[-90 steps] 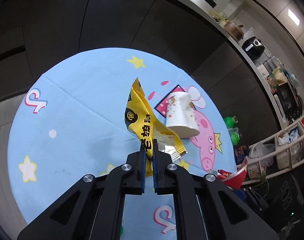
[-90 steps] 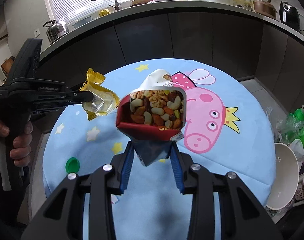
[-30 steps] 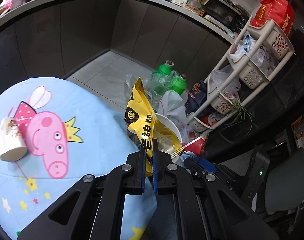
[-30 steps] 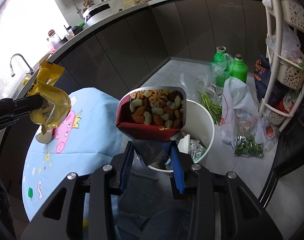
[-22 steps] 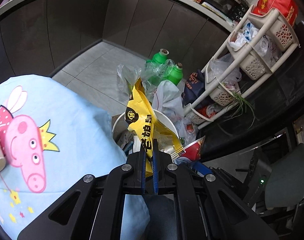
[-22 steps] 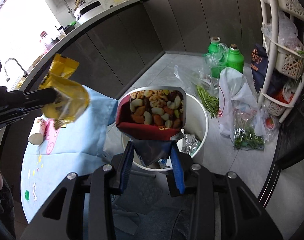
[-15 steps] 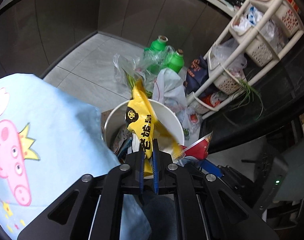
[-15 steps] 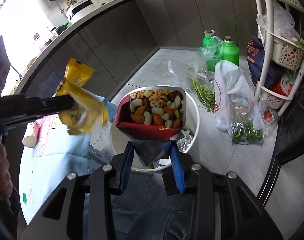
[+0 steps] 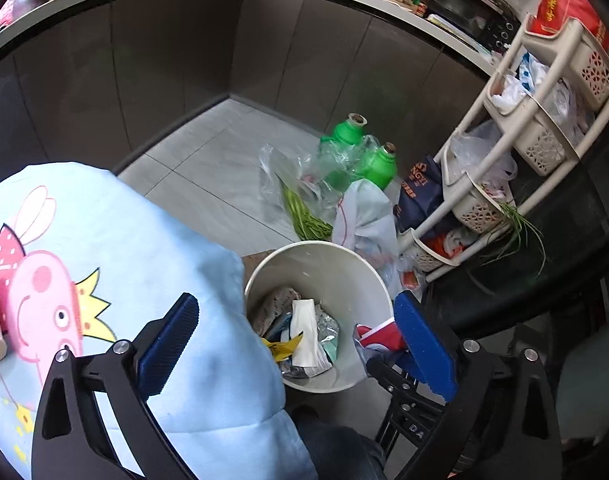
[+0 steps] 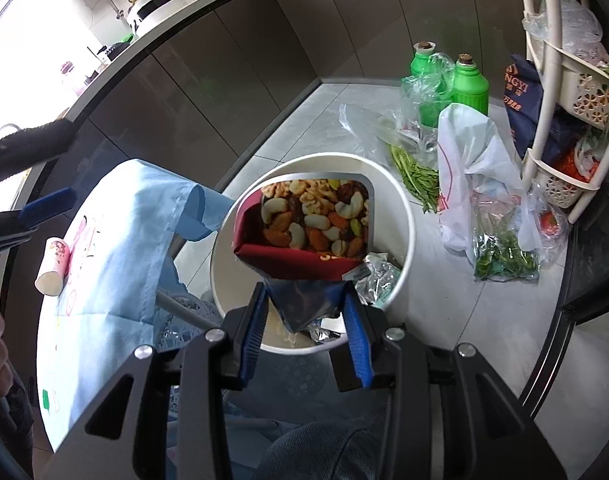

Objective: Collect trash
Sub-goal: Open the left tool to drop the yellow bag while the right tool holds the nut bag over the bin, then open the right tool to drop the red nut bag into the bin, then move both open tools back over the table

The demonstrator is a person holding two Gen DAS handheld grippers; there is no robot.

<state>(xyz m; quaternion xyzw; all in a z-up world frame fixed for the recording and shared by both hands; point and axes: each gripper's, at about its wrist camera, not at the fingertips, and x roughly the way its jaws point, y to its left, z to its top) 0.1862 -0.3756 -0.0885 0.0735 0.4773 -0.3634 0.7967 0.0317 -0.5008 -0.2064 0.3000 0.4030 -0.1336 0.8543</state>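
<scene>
**binwatcher:** so where's everything at right now?

**umi_fan:** left gripper point(image 9: 296, 344) is spread wide with nothing between the blue pads, hanging right over the white bin point(image 9: 344, 264) on the floor. The yellow wrapper point(image 9: 282, 346) is lying inside the bin on top of the other crumpled trash, partly hidden by the cloth edge.

**binwatcher:** and the right one?

**umi_fan:** right gripper point(image 10: 310, 326) is clamped on the bottom of the nut bag point(image 10: 304, 228), red pouch with a mixed-nuts picture, held above the bin opening, not inside it.

**binwatcher:** anything on the bench?

**umi_fan:** a paper cup point(image 10: 54, 266) lying on its side on the blue cartoon-pig tablecloth point(image 9: 116, 240), well apart from the bin. Beyond the bin there are two green bottles point(image 10: 470, 84), plastic bags with greens in them, and a beige basket rack point(image 9: 544, 92).
</scene>
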